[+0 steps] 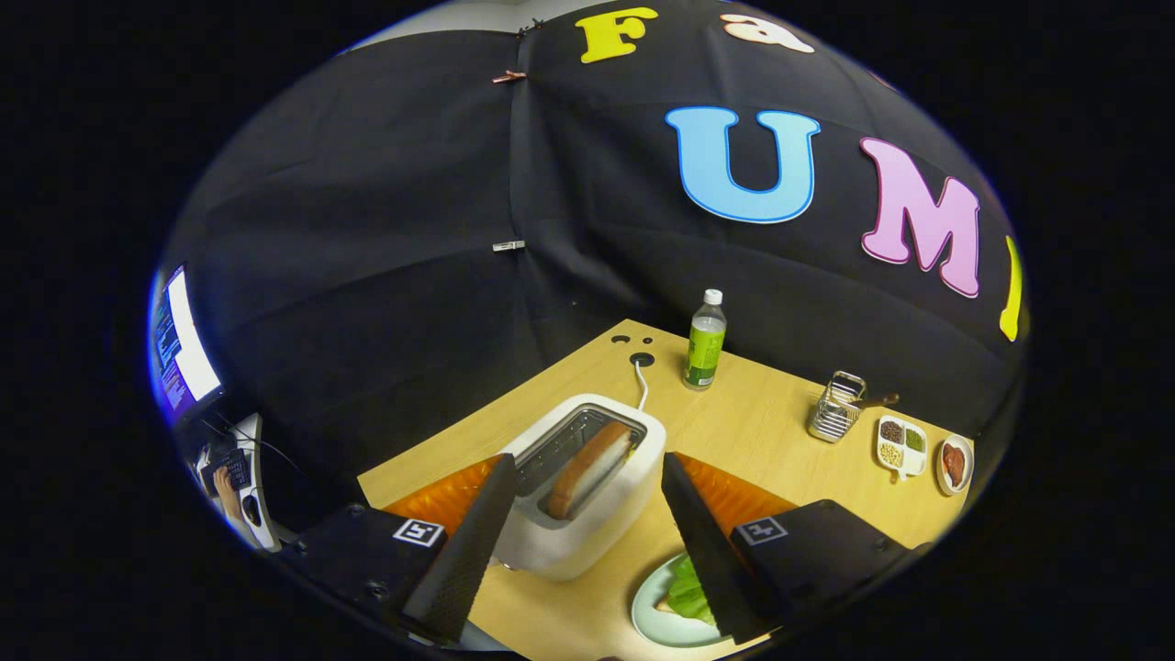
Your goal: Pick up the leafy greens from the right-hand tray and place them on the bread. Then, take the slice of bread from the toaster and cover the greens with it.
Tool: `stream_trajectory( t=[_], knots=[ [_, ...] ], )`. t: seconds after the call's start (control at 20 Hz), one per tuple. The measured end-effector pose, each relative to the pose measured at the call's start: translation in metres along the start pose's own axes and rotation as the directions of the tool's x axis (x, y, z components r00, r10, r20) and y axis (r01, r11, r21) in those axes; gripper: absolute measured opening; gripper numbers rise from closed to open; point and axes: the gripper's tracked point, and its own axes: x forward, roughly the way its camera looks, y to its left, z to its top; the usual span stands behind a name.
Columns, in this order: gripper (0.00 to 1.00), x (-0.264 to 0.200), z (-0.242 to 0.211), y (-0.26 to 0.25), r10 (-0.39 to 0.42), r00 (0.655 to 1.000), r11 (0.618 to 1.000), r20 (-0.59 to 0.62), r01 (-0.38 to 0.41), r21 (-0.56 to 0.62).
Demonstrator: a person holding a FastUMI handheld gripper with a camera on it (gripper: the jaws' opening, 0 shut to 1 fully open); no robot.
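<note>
Your table (pixel 762 431) carries everything, largest first. The toaster (pixel 587 482) stands just ahead of your gripper (pixel 587 491), framed between its two fingers, and a bread slice (pixel 592 468) sits upright in the slot. Your fingers are spread wide and grip nothing. Down by your right finger a plate (pixel 656 620) holds the greens (pixel 688 592) (they lie on what looks like bread, mostly hidden). Beyond the toaster stands a bottle (pixel 705 341). Well to its right come a wire rack (pixel 835 408), a divided dish (pixel 901 445) and a small bowl (pixel 955 464).
</note>
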Motion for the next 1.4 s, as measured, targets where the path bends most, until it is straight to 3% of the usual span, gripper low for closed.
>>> stream_trajectory(
  t=[0.65,0.8,1.05,1.2,1.4],
  knots=[
    [0.96,0.071,-0.031,-0.007,-0.158,0.982,0.987,-0.104,0.155,-0.041],
    [0.80,0.080,-0.037,-0.008,-0.167,0.978,0.986,-0.126,0.164,-0.035],
    [0.29,0.083,-0.041,-0.007,-0.192,0.971,0.981,-0.143,0.191,-0.021],
    [0.18,0.085,-0.040,-0.002,-0.174,0.972,0.983,-0.156,0.182,0.035],
    [0.14,0.083,-0.033,-0.002,-0.125,0.980,0.989,-0.152,0.136,0.063]
  ],
)
